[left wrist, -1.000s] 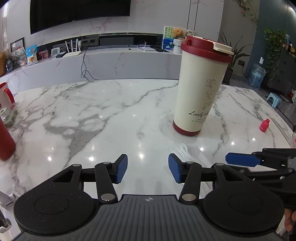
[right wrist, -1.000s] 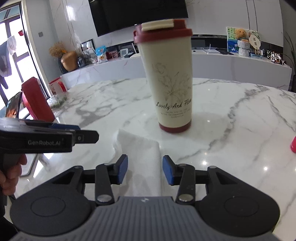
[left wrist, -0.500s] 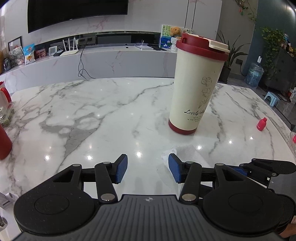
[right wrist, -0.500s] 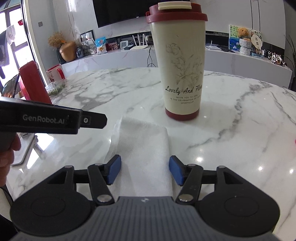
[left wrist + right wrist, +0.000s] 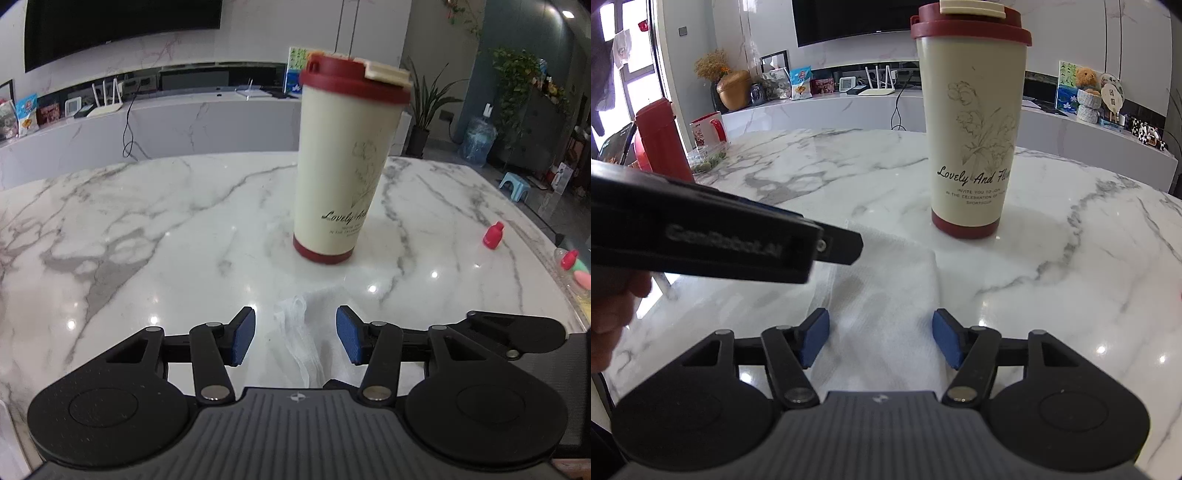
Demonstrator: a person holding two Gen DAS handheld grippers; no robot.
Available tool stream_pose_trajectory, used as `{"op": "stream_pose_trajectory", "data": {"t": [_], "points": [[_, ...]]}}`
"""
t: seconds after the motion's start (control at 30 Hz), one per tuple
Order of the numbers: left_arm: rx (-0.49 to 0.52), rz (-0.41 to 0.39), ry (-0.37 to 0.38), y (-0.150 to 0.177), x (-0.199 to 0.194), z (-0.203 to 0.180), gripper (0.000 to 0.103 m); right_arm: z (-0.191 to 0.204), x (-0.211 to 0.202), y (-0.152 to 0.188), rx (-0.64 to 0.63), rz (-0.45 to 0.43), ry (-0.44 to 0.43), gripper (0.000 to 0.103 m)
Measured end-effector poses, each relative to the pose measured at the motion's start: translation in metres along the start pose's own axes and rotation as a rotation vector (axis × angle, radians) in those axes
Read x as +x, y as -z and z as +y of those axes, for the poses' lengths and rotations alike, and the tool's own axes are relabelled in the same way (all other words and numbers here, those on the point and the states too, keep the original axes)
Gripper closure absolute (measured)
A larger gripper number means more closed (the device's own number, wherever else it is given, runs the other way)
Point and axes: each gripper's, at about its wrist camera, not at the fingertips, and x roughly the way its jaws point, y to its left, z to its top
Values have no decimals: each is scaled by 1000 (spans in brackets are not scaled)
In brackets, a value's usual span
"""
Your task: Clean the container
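Observation:
A tall cream cup (image 5: 340, 177) with a dark red lid and base stands upright on the marble table (image 5: 147, 229). In the right wrist view the cup (image 5: 975, 147) is ahead and slightly right. A white folded cloth (image 5: 886, 280) lies flat in front of it. My right gripper (image 5: 881, 338) hovers low over the cloth's near end. Its jaws are opening, with the cloth between the pads and neither pad pressing it. My left gripper (image 5: 295, 334) is open over the cloth's crumpled edge (image 5: 306, 354), holding nothing. One of its black fingers (image 5: 834, 245) crosses the right view's left side.
A small red bottle (image 5: 493, 236) stands near the table's right edge. A red flask (image 5: 661, 140) and a red-handled mug (image 5: 709, 131) stand at the far left. A hand (image 5: 613, 314) holds the left tool. A white counter (image 5: 184, 122) runs behind the table.
The right gripper's jaws have spread wider and it has come lower and closer over the cloth. The left gripper keeps the same gap and has barely shifted.

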Motion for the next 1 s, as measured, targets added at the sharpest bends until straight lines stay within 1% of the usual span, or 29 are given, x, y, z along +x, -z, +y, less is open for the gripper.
{"op": "stream_pose_trajectory", "data": {"t": [0.07, 0.2, 0.3, 0.37, 0.47, 0.7, 0.8, 0.87, 1.0], "points": [[-14, 14, -20, 1, 6, 3, 57, 0, 0, 0, -8, 1, 2, 37], [-3, 41, -81, 4, 15, 5, 57, -1, -1, 1, -11, 2, 4, 38], [-1, 59, -92, 6, 18, 5, 57, 0, -2, -1, -10, -6, 6, 37], [10, 69, -102, 7, 20, 4, 57, 0, -2, -1, -16, -8, 11, 35], [13, 83, -107, 8, 22, 4, 57, 3, -1, 0, -32, -8, 22, 31], [0, 91, -110, 9, 24, 5, 57, 4, 7, 5, -38, 15, 27, 32], [-4, 93, -110, 9, 24, 5, 57, 6, 7, 6, -49, 15, 24, 34], [-5, 95, -112, 9, 24, 5, 57, 8, 6, 6, -62, 15, 20, 40], [-4, 96, -113, 9, 24, 5, 57, 10, 5, 5, -82, 18, 28, 40]]}}
